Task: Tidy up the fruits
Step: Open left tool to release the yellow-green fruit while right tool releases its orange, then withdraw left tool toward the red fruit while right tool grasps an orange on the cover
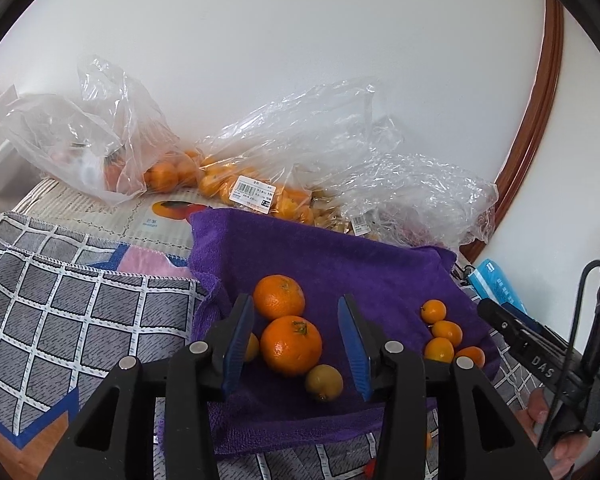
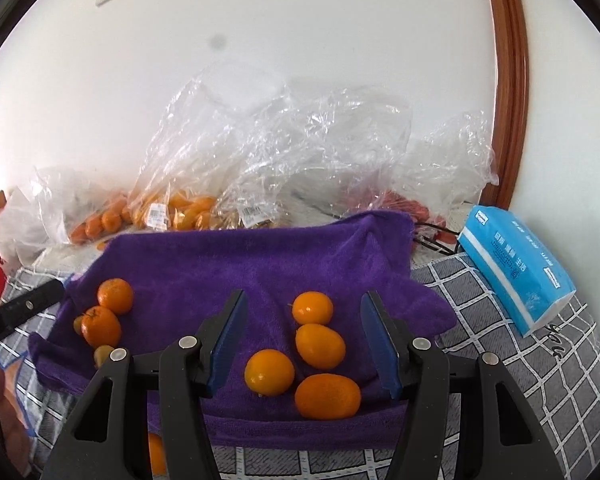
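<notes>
Both sets of jaws stand apart, nothing pressed between the pads. No earlier view to compare against, so this covers the current state only.

Left gripper (image 1: 296,344): blue pads flank the near mandarin (image 1: 291,346) with clear gaps on both sides, so it sits between the fingers but isn't gripped. Far mandarin (image 1: 279,297) lies just beyond, touching or nearly touching it, slightly left of the centreline. Small yellowish fruit (image 1: 324,382) sits against the near mandarin's lower right, close to the right pad. Another small one is mostly hidden behind the left finger; can't tell what it is.

Right gripper (image 2: 304,344): pads frame the kumquat cluster (image 2: 312,354) of four. The oval one (image 2: 320,345) lies nearest the centreline, long axis running roughly across the jaw gap, tilted a little. The lowest one (image 2: 327,396) also lies crosswise.

Everything rests on the purple towel (image 2: 260,256): mandarins on its left half, kumquats on its right, well apart. Bagged fruit (image 1: 236,176) is heaped behind the towel against the wall, and a tissue pack (image 2: 512,268) lies off to the right.

My read: sorting by type is underway. Each hand is nearer its own pile, left over the mandarins, right over the kumquats. Main risk is neighbours touching, since closing on one could nudge the next.
</notes>
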`<state>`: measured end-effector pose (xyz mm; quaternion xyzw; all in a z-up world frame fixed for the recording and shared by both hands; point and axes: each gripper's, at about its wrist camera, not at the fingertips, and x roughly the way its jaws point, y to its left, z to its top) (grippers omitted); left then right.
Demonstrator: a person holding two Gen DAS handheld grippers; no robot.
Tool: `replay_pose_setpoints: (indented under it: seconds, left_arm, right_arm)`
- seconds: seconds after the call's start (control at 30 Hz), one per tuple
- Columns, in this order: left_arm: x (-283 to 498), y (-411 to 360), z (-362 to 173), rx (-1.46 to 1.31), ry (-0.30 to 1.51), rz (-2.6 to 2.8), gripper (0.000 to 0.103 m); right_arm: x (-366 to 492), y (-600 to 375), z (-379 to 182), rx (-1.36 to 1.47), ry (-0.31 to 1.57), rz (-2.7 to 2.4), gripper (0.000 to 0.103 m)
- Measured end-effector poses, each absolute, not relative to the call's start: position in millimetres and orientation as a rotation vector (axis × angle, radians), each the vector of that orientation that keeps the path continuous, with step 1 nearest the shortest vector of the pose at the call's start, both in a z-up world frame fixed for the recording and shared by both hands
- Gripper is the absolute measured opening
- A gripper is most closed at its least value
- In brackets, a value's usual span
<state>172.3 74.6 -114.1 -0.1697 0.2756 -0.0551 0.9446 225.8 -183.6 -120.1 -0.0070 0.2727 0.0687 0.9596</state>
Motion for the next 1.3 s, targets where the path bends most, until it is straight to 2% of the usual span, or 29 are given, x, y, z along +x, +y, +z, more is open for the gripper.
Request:
replay_pose_setpoints:
  seconds: [0.37, 0.6, 0.87, 1.03, 1.07, 1.1, 1.17, 1.3]
  left_arm:
    - [158.1, 78.1, -96.0, -0.347, 0.512, -0.108, 0.041]
    - [137.1, 95.3, -87.0, -0.274, 0.574, -0.054, 0.041]
    - [97.2, 119.4, -115.5, -0.233, 0.690, 0.001, 0.041]
    - [83.8, 121.5, -135.2, -0.240, 0.720, 0.004, 0.041]
    - [83.7, 122.1, -139.6, -0.253, 0.724, -0.003, 0.041]
    - [84.2, 121.8, -143.9, -0.265, 0.728, -0.008, 0.041]
    - [84.8, 119.6, -148.6, -0.256, 0.739, 0.008, 0.041]
    - [84.5, 110.6, -150.8, -0.197, 0.754, 0.019, 0.041]
  right_arm:
    - [179.8, -173.7, -114.9, -0.028, 0.646, 0.178, 0.058]
    - [153.2, -157.3, -133.0, -0.019, 0.714, 0.281, 0.056]
    - [145.1, -125.1, -157.5, -0.001, 0.774, 0.382, 0.055]
    - [158.9, -121.1, -168.7, 0.058, 0.818, 0.367, 0.049]
    - [160.8, -121.3, -170.8, 0.060, 0.824, 0.357, 0.047]
    - [162.7, -120.0, -174.1, 0.045, 0.840, 0.339, 0.040]
    - [163.6, -121.4, -176.1, 0.056, 0.849, 0.347, 0.036]
    - [154.1, -137.4, -165.8, 0.078, 0.804, 0.327, 0.036]
